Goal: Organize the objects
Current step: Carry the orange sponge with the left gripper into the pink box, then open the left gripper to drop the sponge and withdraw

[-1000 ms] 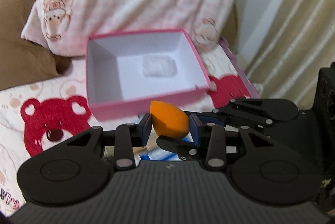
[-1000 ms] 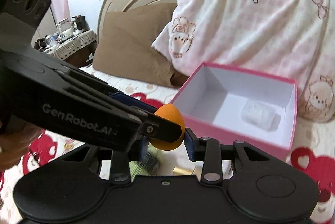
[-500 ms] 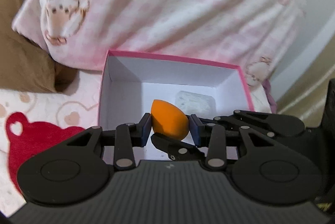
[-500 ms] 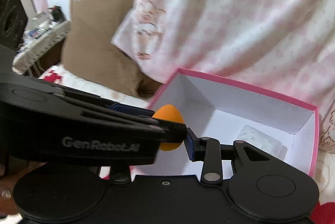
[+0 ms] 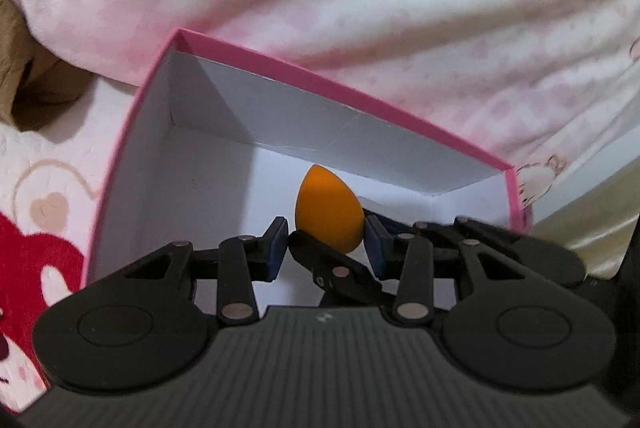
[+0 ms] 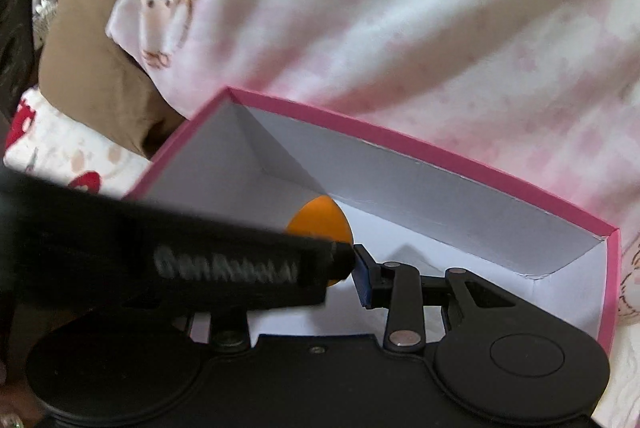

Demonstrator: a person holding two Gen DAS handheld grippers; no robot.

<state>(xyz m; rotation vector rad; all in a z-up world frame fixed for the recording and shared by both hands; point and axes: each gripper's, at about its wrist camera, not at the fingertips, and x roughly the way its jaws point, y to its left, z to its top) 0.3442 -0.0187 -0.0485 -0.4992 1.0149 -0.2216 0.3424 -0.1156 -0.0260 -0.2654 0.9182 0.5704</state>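
Bedding with a red bear print [image 5: 44, 196] and a pink patterned pillow [image 5: 360, 8] framed an open pink box [image 5: 120, 156] with a white interior. An orange egg-shaped sponge [image 5: 329, 208] sat within the box's outline, near the far wall, narrow end pointing away from both cameras. The right gripper [image 6: 332, 276] was pinched on the sponge's broad end. The left gripper [image 5: 326, 244] straddled the same end from the other side, its near pad apparently just apart. Whether it pressed on the sponge could not be told, nor whether the sponge touched the floor. Both grippers lay equally near, so release probably required only parting the jaws, with the floor directly beneath.
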